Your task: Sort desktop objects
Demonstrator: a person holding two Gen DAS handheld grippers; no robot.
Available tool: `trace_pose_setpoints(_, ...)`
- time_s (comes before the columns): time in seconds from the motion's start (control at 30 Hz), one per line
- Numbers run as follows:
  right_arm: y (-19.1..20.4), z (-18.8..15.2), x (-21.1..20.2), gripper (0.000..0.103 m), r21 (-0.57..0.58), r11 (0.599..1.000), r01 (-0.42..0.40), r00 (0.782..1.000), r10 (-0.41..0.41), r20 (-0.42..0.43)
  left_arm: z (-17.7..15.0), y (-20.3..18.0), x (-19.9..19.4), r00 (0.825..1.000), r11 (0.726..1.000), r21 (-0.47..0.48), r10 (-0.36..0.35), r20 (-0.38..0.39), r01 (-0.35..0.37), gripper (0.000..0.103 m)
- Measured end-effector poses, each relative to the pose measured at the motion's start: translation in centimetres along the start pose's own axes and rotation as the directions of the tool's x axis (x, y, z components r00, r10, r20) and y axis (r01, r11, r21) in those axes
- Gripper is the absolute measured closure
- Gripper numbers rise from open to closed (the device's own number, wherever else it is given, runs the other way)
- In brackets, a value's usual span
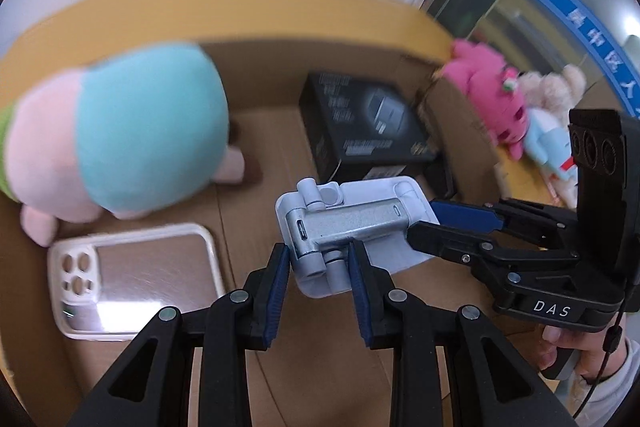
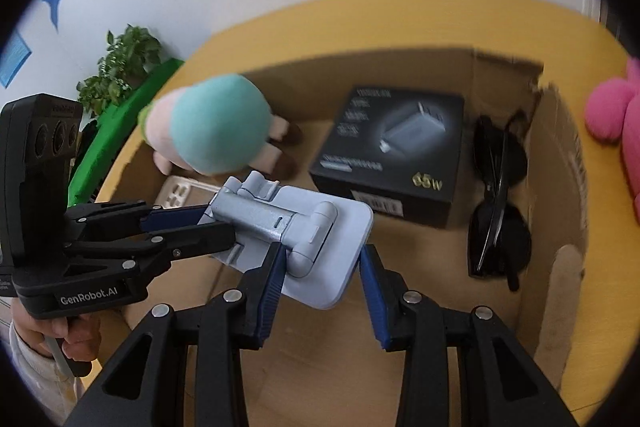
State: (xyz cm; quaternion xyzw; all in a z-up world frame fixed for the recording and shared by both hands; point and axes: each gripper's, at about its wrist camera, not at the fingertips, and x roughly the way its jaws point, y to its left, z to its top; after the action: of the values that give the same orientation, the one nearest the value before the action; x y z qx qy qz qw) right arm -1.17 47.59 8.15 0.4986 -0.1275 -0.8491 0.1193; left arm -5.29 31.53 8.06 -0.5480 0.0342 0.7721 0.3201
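A light blue folding phone stand [image 1: 352, 227] hangs over the open cardboard box [image 1: 280, 139]. My left gripper [image 1: 319, 259] is shut on the stand's hinge end. My right gripper [image 2: 322, 259] straddles the stand's [image 2: 296, 227] other end with its jaws apart; only the left finger touches it. In the left wrist view the right gripper [image 1: 424, 225] comes in from the right around the stand's edge. In the right wrist view the left gripper [image 2: 216, 223] grips the stand from the left.
In the box lie a pink and teal plush [image 1: 120, 139], a phone case [image 1: 136, 267], a black charger box [image 2: 392, 151] and black sunglasses [image 2: 500, 195]. Pink and white plush toys [image 1: 504, 103] lie outside on the yellow table [image 2: 400, 19].
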Motion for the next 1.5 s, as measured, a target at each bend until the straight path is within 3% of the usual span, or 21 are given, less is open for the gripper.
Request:
trace_pose_setpoints(0.13, -0.5, -0.4, 2.5, 0.067, 0.010, 0.999, 0.054, 0.994, -0.053, -0.091, -0.7, 0.2, 3.0, 0.995, 0.999, -0.029, 0.023, -0.096, -0.026, 0.077)
trace_pose_setpoints(0.23, -0.7, -0.7, 3.3, 0.066, 0.022, 0.998, 0.061, 0.992, -0.058, -0.112, -1.3, 0.3, 3.1, 0.994, 0.999, -0.034, 0.025, -0.106, -0.028, 0.076)
trace_pose_setpoints(0.3, -0.5, -0.9, 3.0, 0.066, 0.028, 0.996, 0.080, 0.991, -0.076, -0.111, -1.6, 0.8, 1.9, 0.997, 0.998, -0.058, 0.030, -0.078, -0.035, 0.076)
trace_pose_setpoints(0.37, 0.3, -1.0, 1.7, 0.066, 0.008, 0.994, 0.112, 0.990, -0.111, -0.084, -2.3, 1.1, -1.4, 0.997, 0.996, -0.046, 0.081, 0.015, -0.080, 0.074)
trace_pose_setpoints(0.4, 1.1, -1.2, 0.5, 0.062, -0.014, 0.992, 0.124, 0.991, -0.124, -0.049, -2.7, 1.2, -3.1, 0.993, 0.994, -0.037, 0.103, 0.061, -0.100, 0.068)
trace_pose_setpoints(0.43, 2.0, -1.5, -0.8, 0.057, -0.040, 0.989, 0.141, 0.990, -0.142, -0.007, -3.8, 1.3, -6.0, 0.982, 0.990, -0.030, 0.137, 0.134, -0.134, 0.057)
trace_pose_setpoints(0.5, 4.4, -2.7, -4.5, 0.028, -0.087, 0.978, 0.191, 0.977, -0.181, 0.110, -5.5, 1.8, -10.3, 0.953, 0.983, -0.030, 0.183, 0.241, -0.181, 0.039)
trace_pose_setpoints(0.53, 5.5, -3.8, -6.3, 0.022, -0.098, 0.974, 0.206, 0.967, -0.187, 0.174, -7.3, 2.2, -13.5, 0.922, 0.974, -0.041, 0.223, 0.318, -0.222, 0.030)
trace_pose_setpoints(0.67, 9.5, -10.0, -12.0, 0.017, -0.096, 0.966, 0.239, 0.896, -0.181, 0.406, -12.8, 3.3, -20.6, 0.818, 0.941, -0.093, 0.329, 0.473, -0.324, 0.010)
trace_pose_setpoints(0.7, 10.1, -11.5, -12.4, 0.016, -0.079, 0.965, 0.250, 0.874, -0.190, 0.447, -14.1, 3.3, -21.5, 0.790, 0.934, -0.103, 0.347, 0.506, -0.343, 0.001)
trace_pose_setpoints(0.77, 10.3, -13.1, -12.2, 0.015, -0.042, 0.961, 0.274, 0.841, -0.218, 0.495, -16.8, 3.2, -21.5, 0.741, 0.916, -0.111, 0.379, 0.554, -0.386, 0.001)
trace_pose_setpoints(0.8, 10.3, -14.3, -11.6, 0.015, -0.012, 0.957, 0.288, 0.822, -0.241, 0.516, -17.2, 3.4, -21.0, 0.741, 0.914, -0.109, 0.383, 0.551, -0.391, 0.001)
trace_pose_setpoints(0.83, 10.0, -14.9, -10.8, 0.015, 0.017, 0.956, 0.292, 0.816, -0.258, 0.517, -17.6, 3.5, -19.9, 0.743, 0.912, -0.109, 0.387, 0.546, -0.395, 0.001)
trace_pose_setpoints(0.97, 8.9, -17.3, -8.1, 0.014, 0.105, 0.938, 0.331, 0.775, -0.334, 0.536, -19.8, 3.7, -14.3, 0.703, 0.895, -0.148, 0.425, 0.570, -0.421, 0.001)
trace_pose_setpoints(1.03, 8.9, -17.8, -7.1, 0.014, 0.105, 0.930, 0.354, 0.762, -0.351, 0.544, -20.0, 3.4, -11.7, 0.703, 0.885, -0.161, 0.447, 0.553, -0.436, 0.001)
trace_pose_setpoints(1.07, 9.4, -17.9, -6.9, 0.014, 0.079, 0.919, 0.387, 0.740, -0.360, 0.568, -20.3, 3.3, -11.1, 0.693, 0.879, -0.165, 0.458, 0.556, -0.448, 0.000)
trace_pose_setpoints(1.1, 9.7, -18.0, -6.7, 0.013, 0.061, 0.917, 0.393, 0.738, -0.354, 0.575, -20.5, 2.8, -10.8, 0.652, 0.866, -0.166, 0.469, 0.595, -0.472, 0.000)
trace_pose_setpoints(1.13, 9.8, -17.9, -6.4, 0.012, 0.048, 0.916, 0.399, 0.741, -0.353, 0.571, -20.6, 2.6, -10.7, 0.639, 0.870, -0.157, 0.455, 0.620, -0.467, 0.000)
trace_pose_setpoints(1.17, 9.9, -18.2, -6.4, 0.009, 0.047, 0.912, 0.408, 0.733, -0.358, 0.579, -20.6, 2.8, -10.6, 0.651, 0.879, -0.159, 0.445, 0.615, -0.450, 0.000)
trace_pose_setpoints(1.27, 9.6, -18.1, -6.0, 0.000, 0.062, 0.910, 0.409, 0.732, -0.368, 0.573, -20.9, 3.2, -10.6, 0.646, 0.880, -0.161, 0.441, 0.622, -0.446, 0.000)
trace_pose_setpoints(1.5, 9.3, -18.1, -5.6, 0.000, 0.065, 0.910, 0.410, 0.738, -0.373, 0.562, -20.8, 3.1, -10.7, 0.648, 0.880, -0.161, 0.442, 0.620, -0.447, 0.000)
